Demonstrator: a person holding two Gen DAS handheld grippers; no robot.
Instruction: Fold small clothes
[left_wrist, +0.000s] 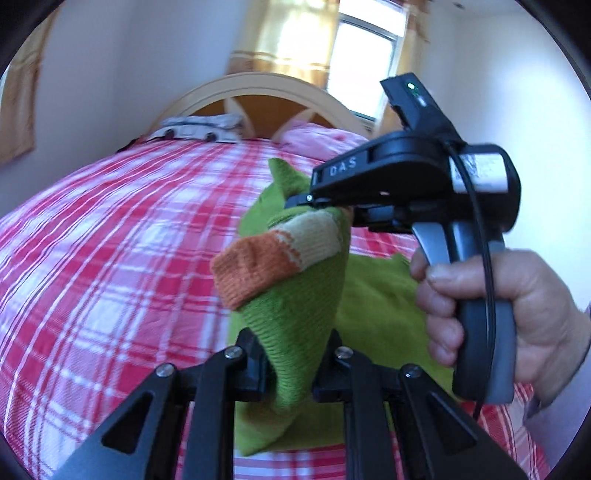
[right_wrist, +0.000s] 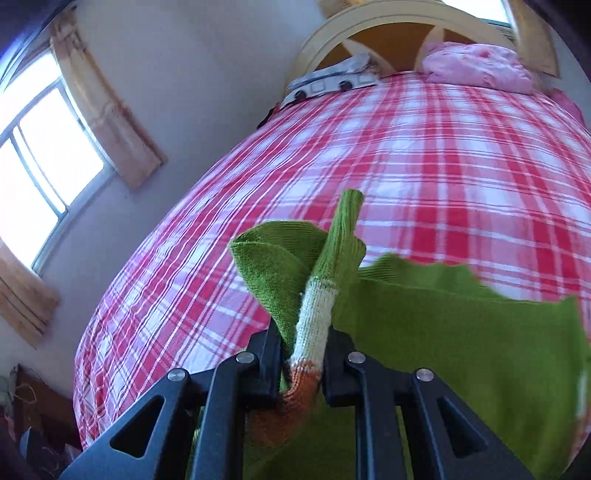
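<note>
Green knitted sweater (left_wrist: 295, 325) hung pinched between both nearly closed grippers, left gripper (left_wrist: 290, 363) angled downward, right gripper (right_wrist: 301, 363) gripping its striped cuff (right_wrist: 314, 321).

My left wrist camera: close over the green knit garment (left_wrist: 295, 317), facing the headboard (left_wrist: 255, 88). My right wrist camera: equally close, same heading. Shared: garment, red plaid bedspread (right_wrist: 424, 155), headboard.

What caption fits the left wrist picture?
Both grippers, left and right, pinch a green knitted garment above the plaid bed.
</note>
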